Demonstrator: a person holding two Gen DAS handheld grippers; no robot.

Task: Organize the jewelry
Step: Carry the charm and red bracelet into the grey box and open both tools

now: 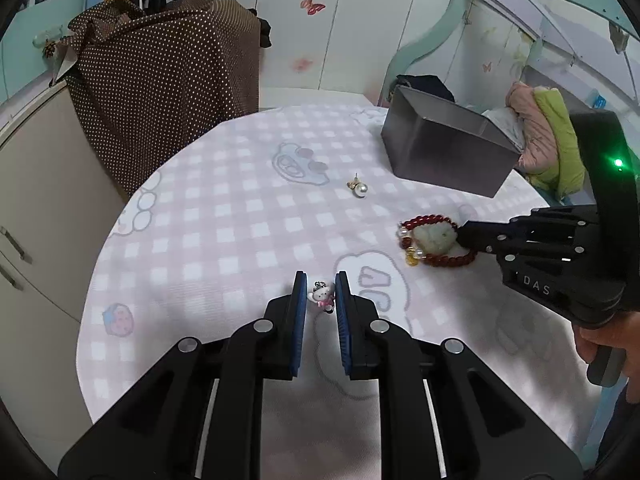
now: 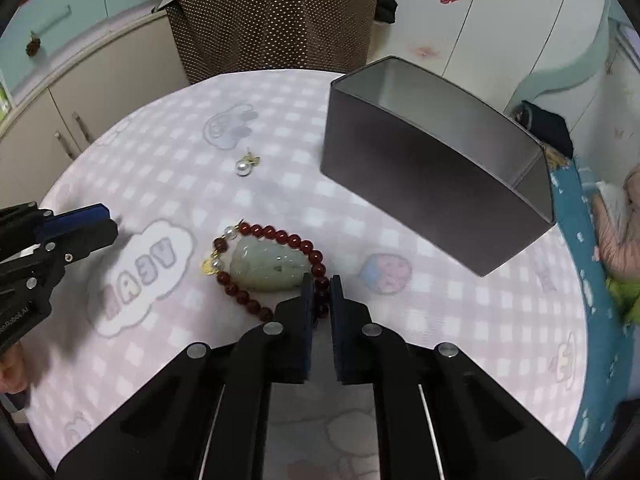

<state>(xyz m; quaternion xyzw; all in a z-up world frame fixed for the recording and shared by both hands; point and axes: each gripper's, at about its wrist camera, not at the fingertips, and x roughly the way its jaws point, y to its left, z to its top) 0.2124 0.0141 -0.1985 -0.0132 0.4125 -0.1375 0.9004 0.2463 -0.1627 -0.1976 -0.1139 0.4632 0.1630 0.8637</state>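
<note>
On the round tabletop (image 1: 224, 240), covered with a pink-and-white checked cloth, the left gripper (image 1: 321, 280) has its jaws partly open with a small white-and-pink figure charm (image 1: 322, 295) lying between the blue pads; a gap shows on each side of the charm, so the pads are around it but do not appear to press it. To its right, the right gripper (image 2: 321, 284) sits low over a red bead bracelet (image 2: 276, 268) that carries a pale green carved pendant (image 2: 266, 266), a few white pearl beads and a small gold charm. Its jaws are nearly closed, and a stretch of the red beads runs between the tips; whether the pads actually pinch the beads is hard to tell from this angle, since the strand also lies flat on the cloth. A pearl earring (image 1: 359, 188) with a gold fitting rests alone farther back, near the middle of the tabletop. Beyond the bracelet, toward the far right edge, stands an open grey metal box (image 2: 432, 184), its inside bare as far as it shows. A brown polka-dot cloth (image 1: 168, 76) drapes over something behind the tabletop.
</note>
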